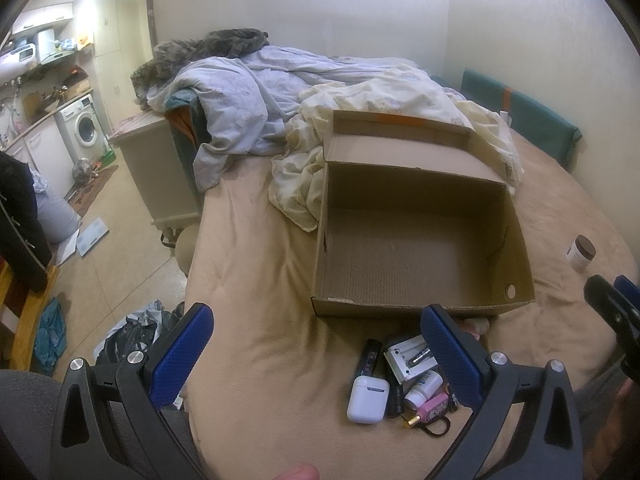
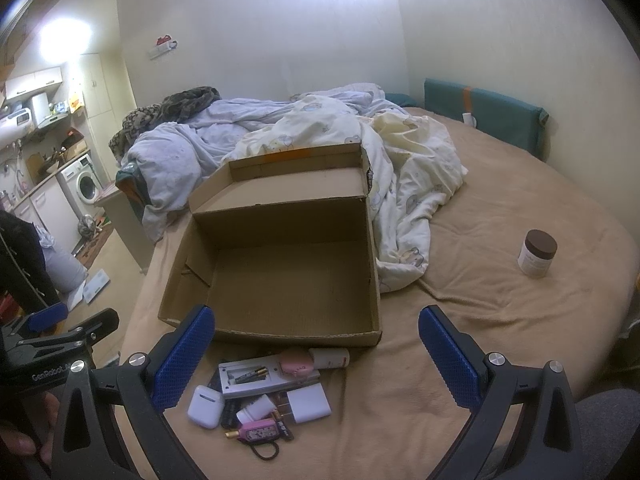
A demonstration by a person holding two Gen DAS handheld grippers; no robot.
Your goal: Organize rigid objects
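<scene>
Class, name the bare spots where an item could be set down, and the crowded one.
Free: the cardboard box floor, and the beige sheet between box and brown-lidded jar. Crowded: the pile by the box's near wall, around the white earbud case.

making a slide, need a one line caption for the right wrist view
Open right tool hovers over small items beside an empty cardboard box.

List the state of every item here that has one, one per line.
cardboard box: open, lid folded back, nothing inside
earbud case: shut, lying on the bed
battery charger: lying face up, batteries in it
brown-lidded jar: upright, lid on, apart from the pile
left gripper: open, holding nothing
right gripper: open, holding nothing
washing machine: door shut
</scene>
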